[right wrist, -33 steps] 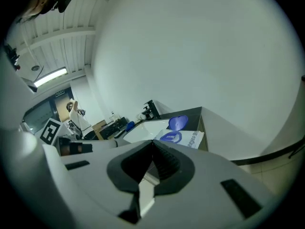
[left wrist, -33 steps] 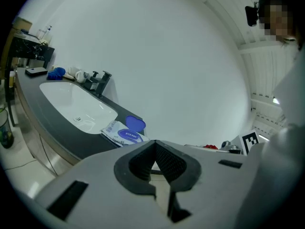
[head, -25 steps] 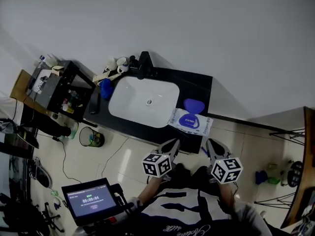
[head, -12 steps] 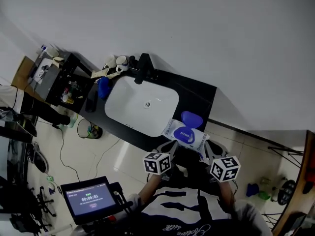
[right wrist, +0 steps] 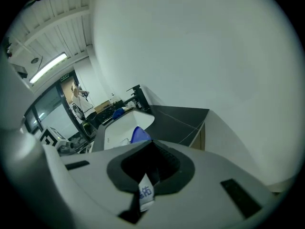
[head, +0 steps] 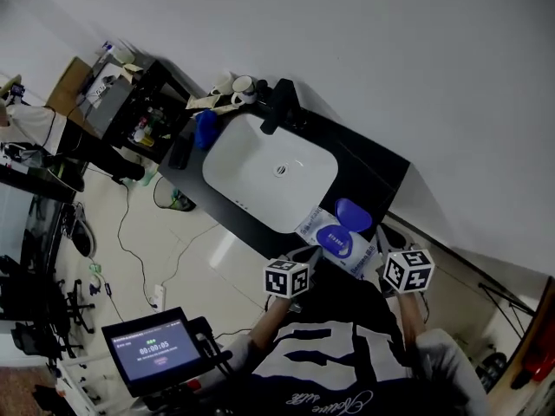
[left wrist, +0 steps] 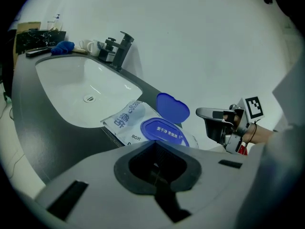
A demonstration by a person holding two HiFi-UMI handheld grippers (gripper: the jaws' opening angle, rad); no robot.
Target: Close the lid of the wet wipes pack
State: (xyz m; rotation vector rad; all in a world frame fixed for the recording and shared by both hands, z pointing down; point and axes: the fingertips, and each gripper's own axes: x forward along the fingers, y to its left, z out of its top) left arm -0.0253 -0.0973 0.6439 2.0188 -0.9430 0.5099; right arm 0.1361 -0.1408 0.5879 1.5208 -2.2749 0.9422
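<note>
The wet wipes pack (head: 334, 237) is white with a blue oval lid frame and lies on the black counter (head: 381, 176) to the right of the sink. Its blue lid (head: 353, 214) stands open, tilted up at the far side; it also shows in the left gripper view as the lid (left wrist: 172, 108) above the pack (left wrist: 136, 120). My left gripper (head: 305, 254) sits at the pack's near left edge, jaws together and empty. My right gripper (head: 383, 246) hovers at the pack's near right corner, jaws together. In the right gripper view a white printed strip (right wrist: 146, 191) shows through the gap.
A white sink basin (head: 269, 172) with a black faucet (head: 279, 104) fills the counter's middle. Mugs (head: 241, 85) and a blue cloth (head: 205, 130) sit at its far left. A black shelf unit (head: 139, 102), a floor bin (head: 178, 200) and a screen (head: 154, 347) stand to the left.
Both grippers have closed in on the pack's near edge, and the head view has swung so the counter sits more to the right. The lid stays open.
</note>
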